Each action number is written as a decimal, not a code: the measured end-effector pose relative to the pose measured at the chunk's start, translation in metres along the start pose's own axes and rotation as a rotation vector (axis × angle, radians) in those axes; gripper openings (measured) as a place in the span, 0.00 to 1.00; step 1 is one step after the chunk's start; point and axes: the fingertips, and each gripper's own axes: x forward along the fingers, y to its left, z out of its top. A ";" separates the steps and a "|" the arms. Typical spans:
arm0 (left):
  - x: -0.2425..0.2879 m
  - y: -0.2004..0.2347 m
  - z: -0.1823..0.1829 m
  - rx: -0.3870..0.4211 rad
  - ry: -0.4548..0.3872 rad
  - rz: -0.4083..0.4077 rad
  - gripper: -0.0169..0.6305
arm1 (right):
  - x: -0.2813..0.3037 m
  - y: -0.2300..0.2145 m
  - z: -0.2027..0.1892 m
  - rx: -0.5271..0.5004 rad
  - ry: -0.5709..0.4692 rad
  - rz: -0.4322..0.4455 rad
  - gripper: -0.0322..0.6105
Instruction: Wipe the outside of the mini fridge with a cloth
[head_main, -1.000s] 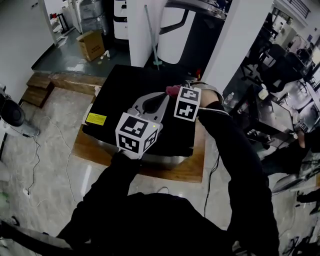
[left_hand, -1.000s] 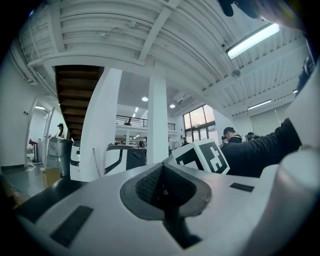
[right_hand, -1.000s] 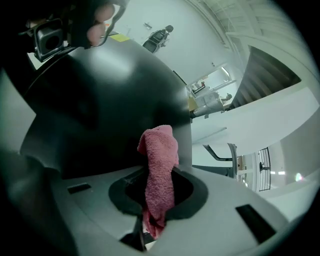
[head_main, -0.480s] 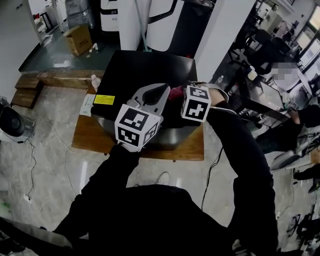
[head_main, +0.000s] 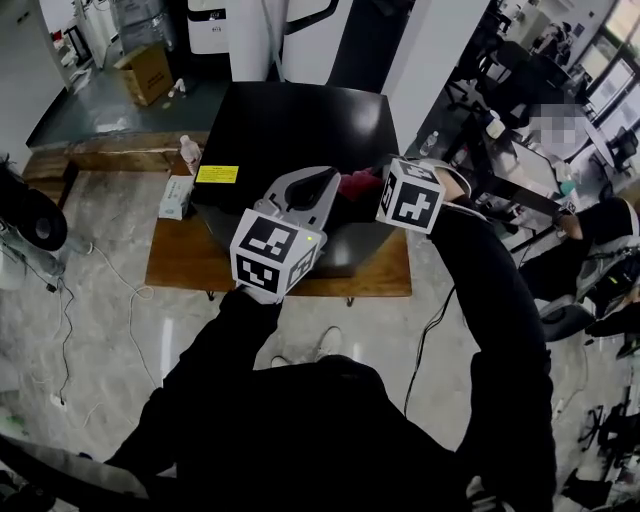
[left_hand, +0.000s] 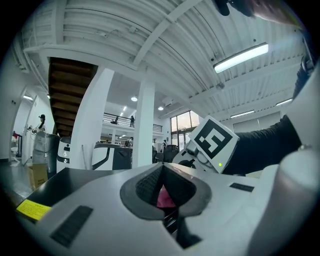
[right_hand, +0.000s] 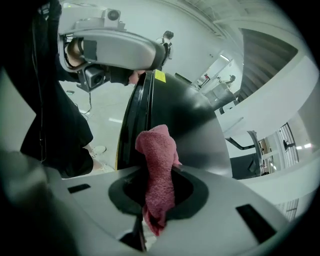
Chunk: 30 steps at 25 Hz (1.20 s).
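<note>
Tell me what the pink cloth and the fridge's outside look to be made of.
Pink cloth: soft, terry-like fabric with a matte look; its surface shows a nubbly, looped texture. Mini fridge: a smooth black shell with a glossy finish, going by the sheen and reflections on it. It could be painted metal or plastic; the look leaves that open.

Head view steeply above mini fridge (head_main: 290, 130) — gripper views close, facing each other.

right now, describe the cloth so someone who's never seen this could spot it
Find the black mini fridge on the wooden platform. Over its near right part, the right gripper is shut on the cloth. It is the only pink, fuzzy thing there.
</note>
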 end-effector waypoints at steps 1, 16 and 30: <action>-0.003 -0.001 -0.001 -0.001 0.002 -0.003 0.04 | -0.002 0.002 0.000 0.018 -0.011 0.004 0.15; -0.035 -0.045 0.033 0.066 -0.084 -0.006 0.04 | -0.121 0.018 0.012 0.149 -0.338 -0.411 0.16; -0.074 -0.070 -0.027 0.066 0.008 0.166 0.04 | -0.097 0.096 0.031 0.119 -0.538 -0.423 0.17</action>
